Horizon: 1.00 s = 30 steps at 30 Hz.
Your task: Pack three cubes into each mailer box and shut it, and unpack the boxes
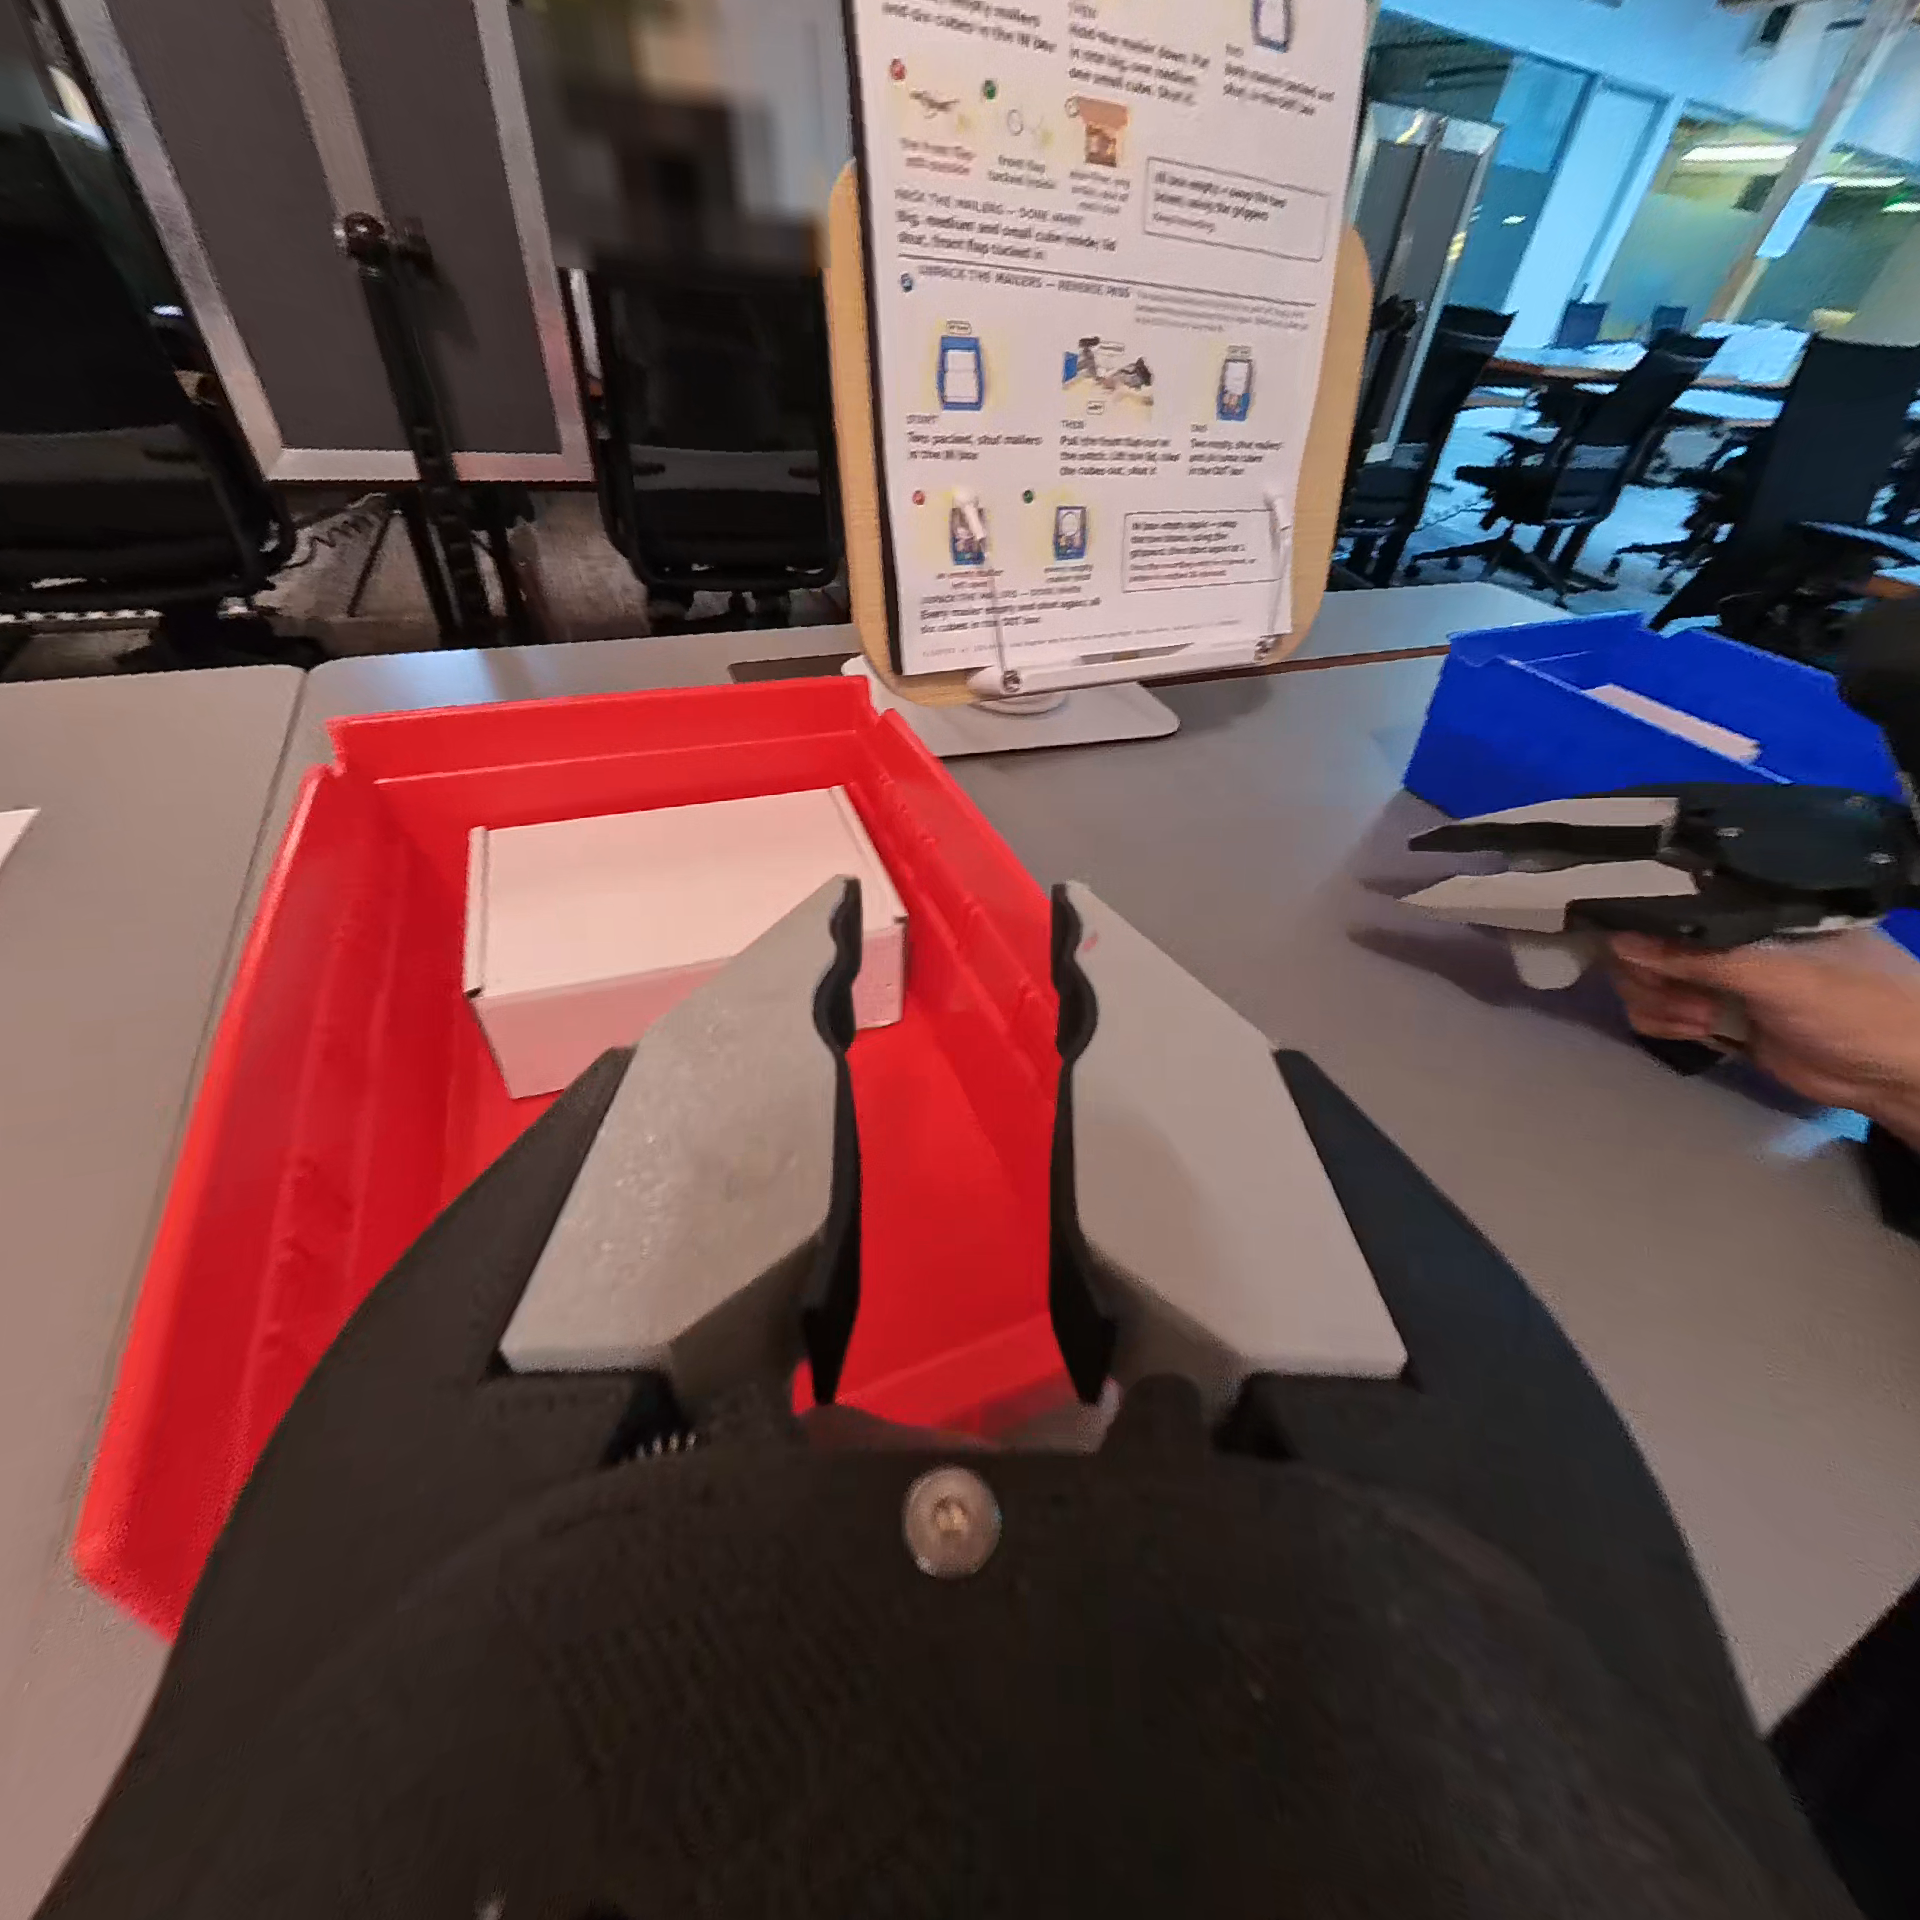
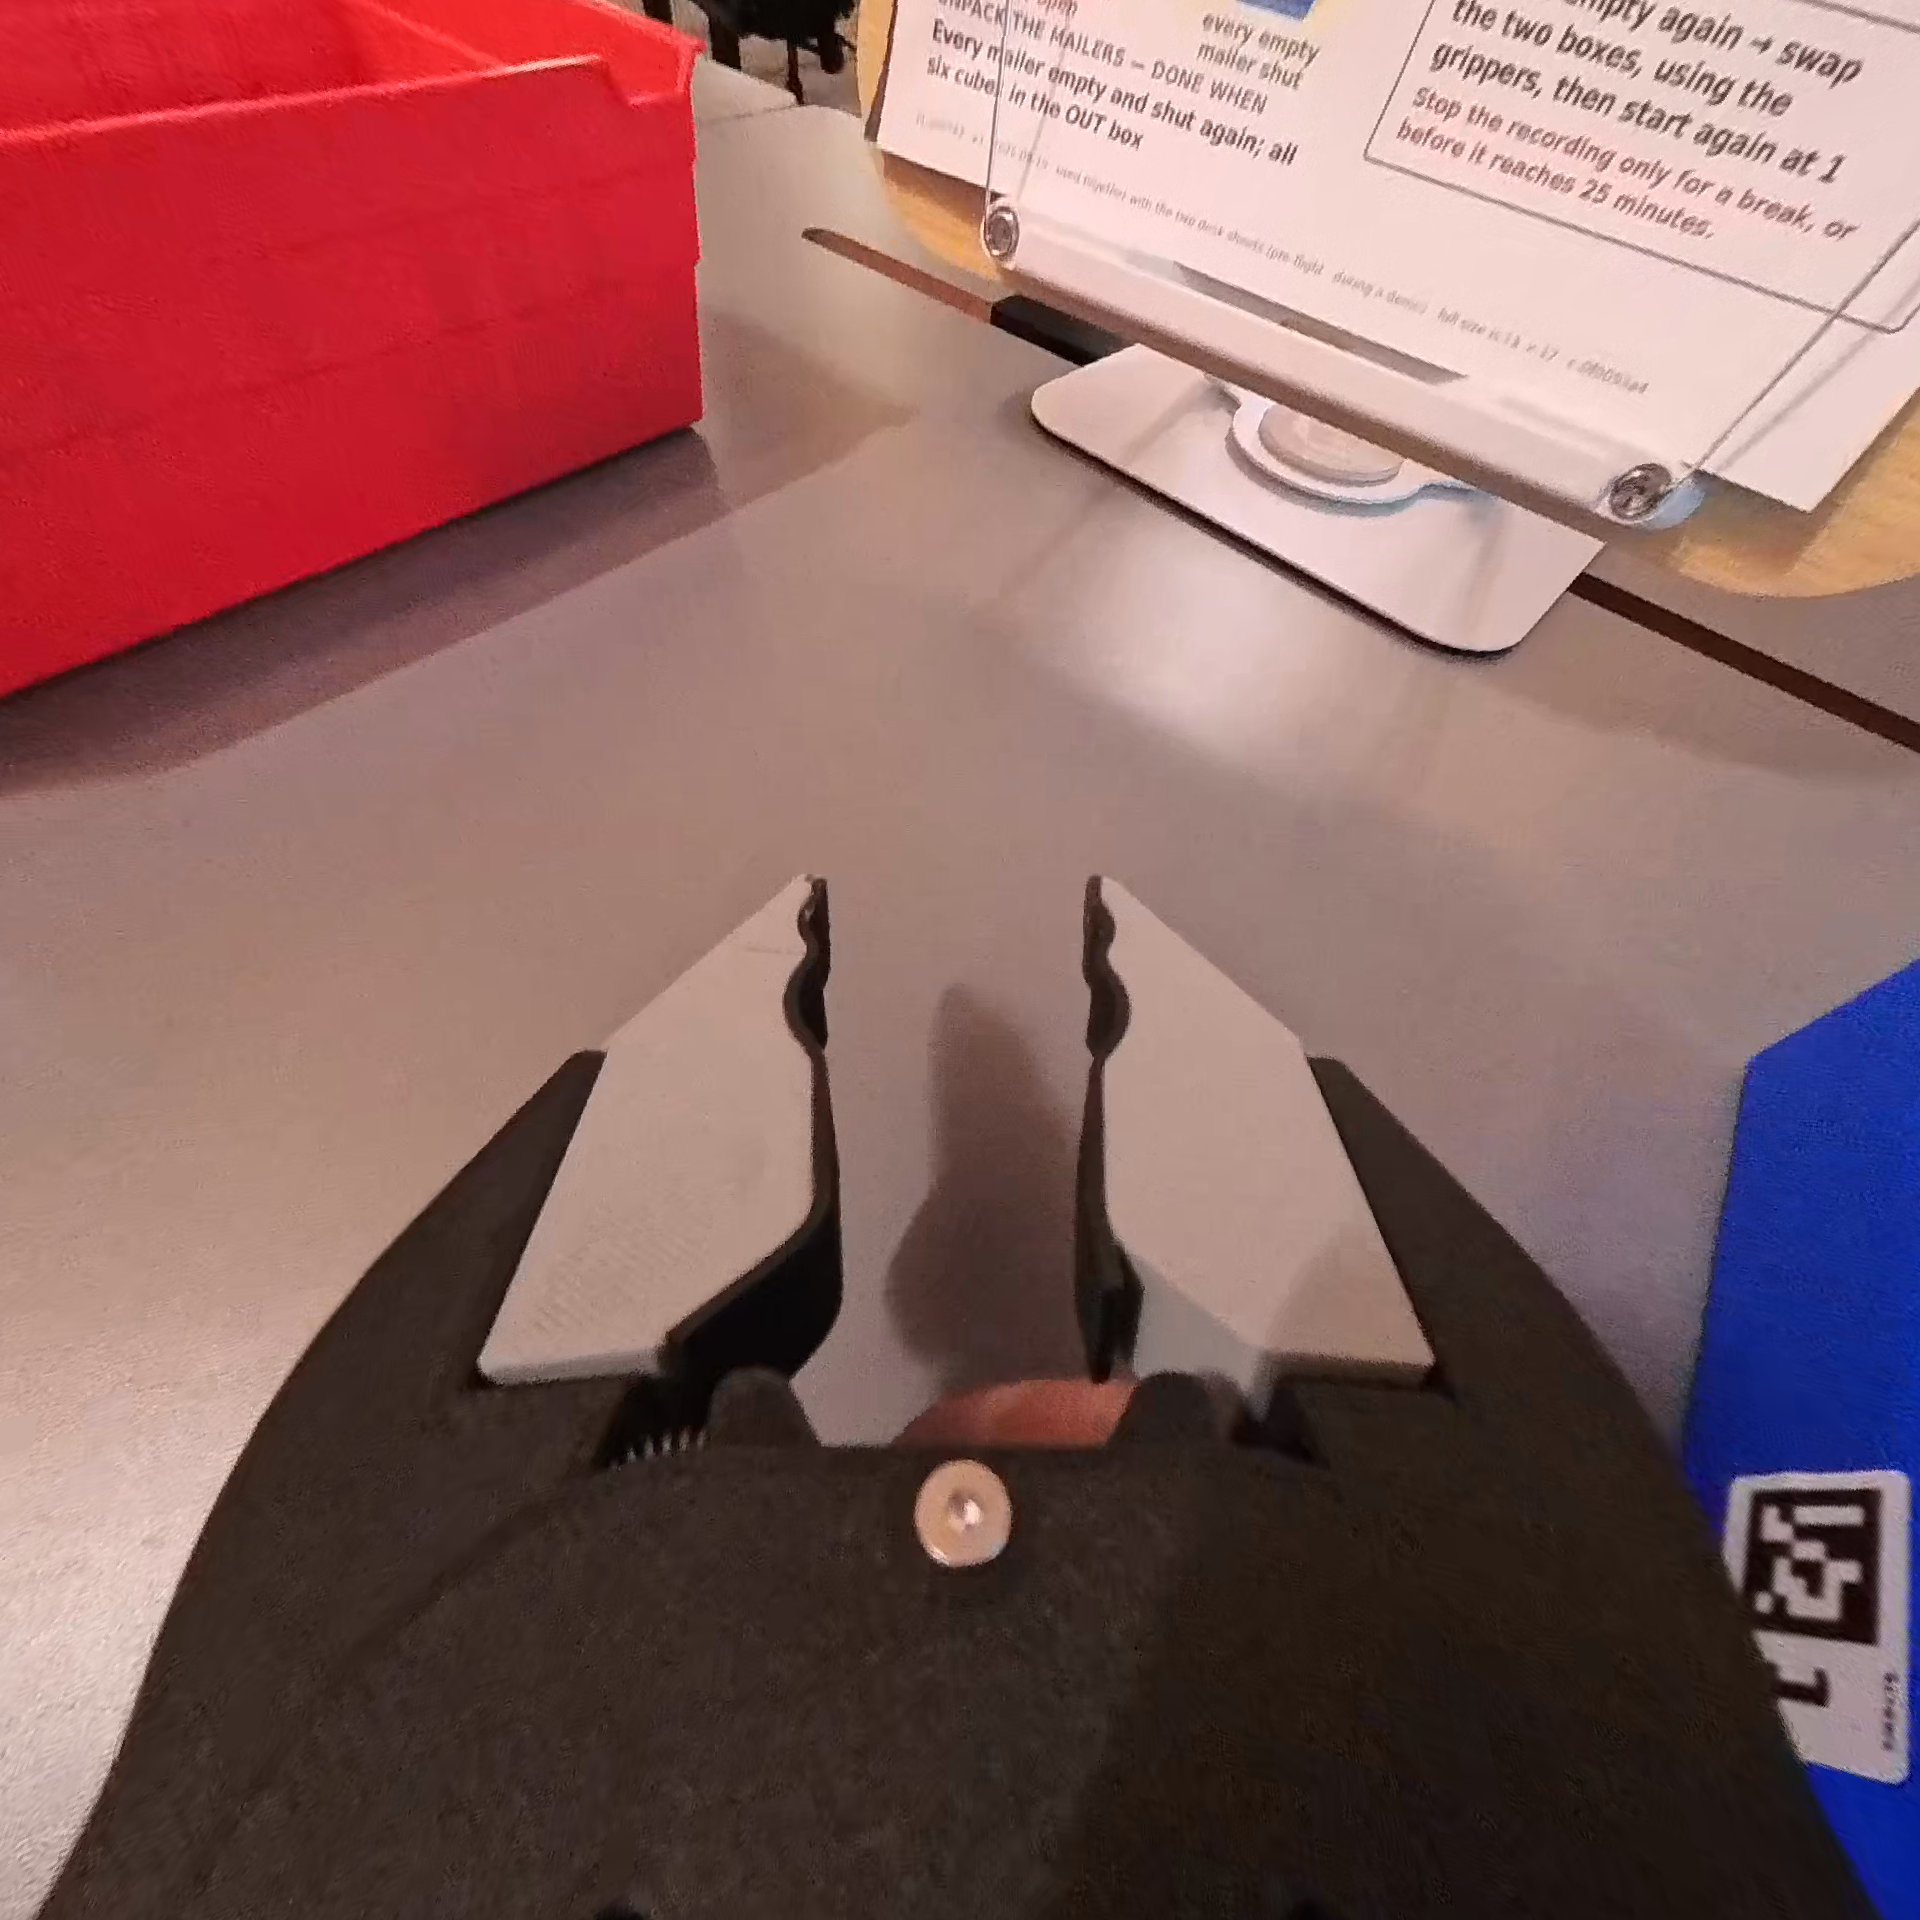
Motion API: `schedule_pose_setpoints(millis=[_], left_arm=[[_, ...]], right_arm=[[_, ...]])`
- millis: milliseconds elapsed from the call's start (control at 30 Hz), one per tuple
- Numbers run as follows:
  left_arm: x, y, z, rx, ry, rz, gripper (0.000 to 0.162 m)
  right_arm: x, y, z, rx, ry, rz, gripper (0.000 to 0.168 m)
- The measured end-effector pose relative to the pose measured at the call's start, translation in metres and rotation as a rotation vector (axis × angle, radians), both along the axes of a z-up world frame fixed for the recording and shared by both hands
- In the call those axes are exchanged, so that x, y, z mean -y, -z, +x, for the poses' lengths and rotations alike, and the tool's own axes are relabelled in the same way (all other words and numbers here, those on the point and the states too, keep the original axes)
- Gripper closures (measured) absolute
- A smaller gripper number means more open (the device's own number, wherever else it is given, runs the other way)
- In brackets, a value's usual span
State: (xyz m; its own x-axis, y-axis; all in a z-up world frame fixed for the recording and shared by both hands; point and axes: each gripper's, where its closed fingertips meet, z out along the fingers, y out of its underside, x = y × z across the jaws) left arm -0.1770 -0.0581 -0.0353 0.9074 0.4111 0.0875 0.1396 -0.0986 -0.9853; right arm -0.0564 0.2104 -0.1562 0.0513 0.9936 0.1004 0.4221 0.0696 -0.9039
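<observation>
Left gripper point(image 1: 954, 914): held above the near end of the red bin point(image 1: 312, 1091), pointing along its length. Jaws parted by a moderate gap, nothing between them. Fingertips sit in front of the near right corner of the white mailer box point(image 1: 665, 925); contact cannot be confirmed.

Mailer box: closed, lid down, lying flat on the bin floor toward the far end, approx. centred between the side walls. No cubes visible.

Right gripper point(image 2: 954, 904): low over bare grey table point(image 2: 520, 935), between red bin and blue bin point(image 2: 1829, 1247). Jaws parted by a moderate gap, holding nothing; its shadow falls on the table between the fingers. In the left wrist view the same gripper point(image 1: 1423, 868) appears at the right edge of the table, turned on its side, gripped by a hand point(image 1: 1766, 997), tips pointing toward the red bin.

Blue bin: right side of table, near far edge. A white tag w/ black square marker point(image 2: 1813, 1590) is stuck on its wall.

Instruction sheet point(image 1: 1101, 312): clipped to a stand point(image 2: 1351, 509) at the far edge of the table, between the two bins.
</observation>
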Motion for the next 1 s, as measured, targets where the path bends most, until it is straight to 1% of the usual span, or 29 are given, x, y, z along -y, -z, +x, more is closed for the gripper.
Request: schedule_pose_setpoints(millis=[133, 200, 300, 467, 533, 600, 700, 800, 833, 1000], left_arm=[[0.020, 0.003, -0.012, 0.002, -0.068, -0.007, 0.128], [0.034, 0.007, -0.025, -0.007, -0.147, -0.036, 0.127], [0.052, 0.015, -0.040, -0.015, -0.254, -0.084, 0.120], [0.056, 0.024, -0.049, 0.017, -0.295, -0.110, 0.105], [0.051, 0.025, -0.056, 0.018, -0.321, -0.110, 0.104], [0.035, 0.029, -0.062, 0.061, -0.289, -0.103, 0.107], [0.015, 0.039, -0.091, 0.111, -0.310, -0.206, 0.115], [0.004, 0.042, -0.126, 0.114, -0.376, -0.312, 0.135], [0.002, 0.045, -0.136, 0.114, -0.395, -0.351, 0.139], [-0.011, 0.084, -0.163, 0.168, -0.408, -0.601, 0.137]], right_arm=[[0.001, 0.003, -0.001, 0.021, -0.001, 0.023, 0.122], [0.001, 0.001, 0.000, 0.011, 0.004, 0.039, 0.123], [-0.002, -0.001, 0.001, -0.003, 0.027, 0.061, 0.127], [-0.003, 0.001, 0.001, 0.007, 0.044, 0.094, 0.129], [0.000, 0.000, 0.001, 0.006, 0.033, 0.126, 0.130], [0.004, 0.001, 0.000, 0.008, 0.017, 0.161, 0.131], [0.008, 0.001, 0.000, 0.012, 0.010, 0.218, 0.134], [0.012, 0.001, 0.000, 0.011, -0.001, 0.268, 0.136], [0.013, 0.001, 0.000, 0.011, -0.003, 0.282, 0.137], [0.013, 0.003, 0.000, 0.023, -0.001, 0.294, 0.138]])
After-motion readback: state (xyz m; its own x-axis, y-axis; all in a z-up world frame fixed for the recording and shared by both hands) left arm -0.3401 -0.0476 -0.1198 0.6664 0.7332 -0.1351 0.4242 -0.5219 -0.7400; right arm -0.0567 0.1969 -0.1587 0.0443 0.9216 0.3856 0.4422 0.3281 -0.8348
